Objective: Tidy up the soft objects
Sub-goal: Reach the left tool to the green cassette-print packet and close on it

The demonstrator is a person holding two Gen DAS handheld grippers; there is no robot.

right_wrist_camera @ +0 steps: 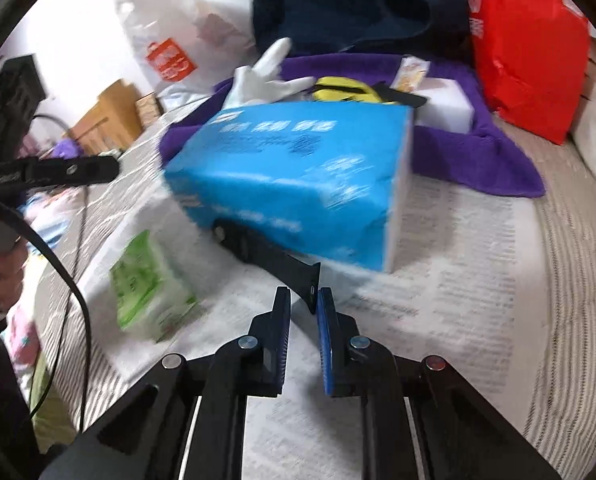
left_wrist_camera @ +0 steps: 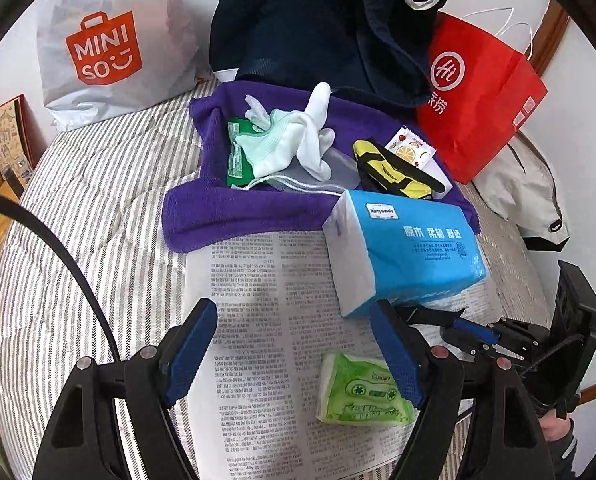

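Observation:
A blue tissue pack lies tilted on a newspaper, leaning on a purple towel. A small green tissue pack lies on the newspaper by my left gripper's right finger. My left gripper is open and empty over the paper. My right gripper is shut on a black strap that runs under the blue pack. White gloves and a yellow-black pouch lie on the towel.
A white Miniso bag, a dark blue garment and a red paper bag stand behind the towel. A white jacket lies at the right. The bed has a striped cover. Cardboard boxes stand beyond the bed.

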